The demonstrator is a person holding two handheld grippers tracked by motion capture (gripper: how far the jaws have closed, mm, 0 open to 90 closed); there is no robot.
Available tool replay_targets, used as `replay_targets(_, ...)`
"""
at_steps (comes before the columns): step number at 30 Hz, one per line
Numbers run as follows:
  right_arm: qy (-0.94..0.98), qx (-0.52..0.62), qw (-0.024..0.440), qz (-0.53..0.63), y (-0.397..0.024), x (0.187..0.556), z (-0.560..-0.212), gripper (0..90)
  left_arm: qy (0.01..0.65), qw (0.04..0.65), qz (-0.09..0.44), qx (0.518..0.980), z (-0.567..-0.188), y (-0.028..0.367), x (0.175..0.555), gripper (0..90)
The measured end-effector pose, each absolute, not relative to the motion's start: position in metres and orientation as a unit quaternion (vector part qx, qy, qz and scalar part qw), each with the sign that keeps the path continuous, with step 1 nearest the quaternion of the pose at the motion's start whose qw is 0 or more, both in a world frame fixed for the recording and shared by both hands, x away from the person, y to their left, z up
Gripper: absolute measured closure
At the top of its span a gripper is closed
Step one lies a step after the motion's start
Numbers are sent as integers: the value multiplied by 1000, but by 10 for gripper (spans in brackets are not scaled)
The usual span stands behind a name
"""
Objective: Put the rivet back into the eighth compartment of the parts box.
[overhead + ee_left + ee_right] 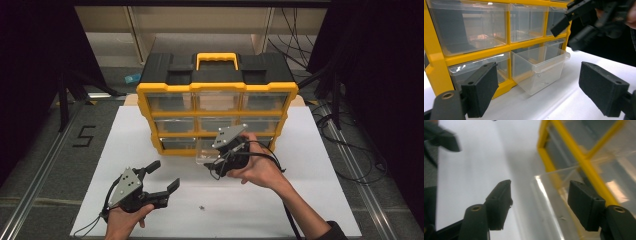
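Note:
A yellow and black drawer cabinet (215, 90) with clear drawers stands at the back of the white board (300, 200). Its bottom middle drawer (202, 156) (541, 70) (554, 202) is pulled out toward me. My right gripper (216, 161) (540, 183) hovers at that drawer's front, open; the drawer's front rim lies between its jaws without the pads pressing on it. This gripper also appears at the upper right of the left gripper view (566, 37). My left gripper (165, 175) (537, 66) is open and empty near the board's front left, pointing at the cabinet.
A tiny dark part (201, 207) lies on the board near its front edge. A small speck (546, 82) rests inside the pulled-out drawer. Cables (350, 150) trail over the floor to the right, and a "5" mark (84, 136) is on the floor at the left.

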State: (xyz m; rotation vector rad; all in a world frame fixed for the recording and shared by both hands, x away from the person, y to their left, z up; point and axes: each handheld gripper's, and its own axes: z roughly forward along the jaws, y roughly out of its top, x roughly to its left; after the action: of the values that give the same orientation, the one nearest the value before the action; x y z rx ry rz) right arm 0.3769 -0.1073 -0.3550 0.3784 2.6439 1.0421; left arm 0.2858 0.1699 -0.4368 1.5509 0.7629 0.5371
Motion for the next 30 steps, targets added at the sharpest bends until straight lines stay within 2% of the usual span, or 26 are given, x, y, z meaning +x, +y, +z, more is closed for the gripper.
replay_targets(5, 923, 111, 117, 348, -103, 360, -366, 319, 332, 617, 234, 674, -437, 170, 286, 159)
replay_targets(30, 957, 60, 62, 276, -75, 336, -422, 341, 332, 618, 235, 673, -436, 170, 286, 159)
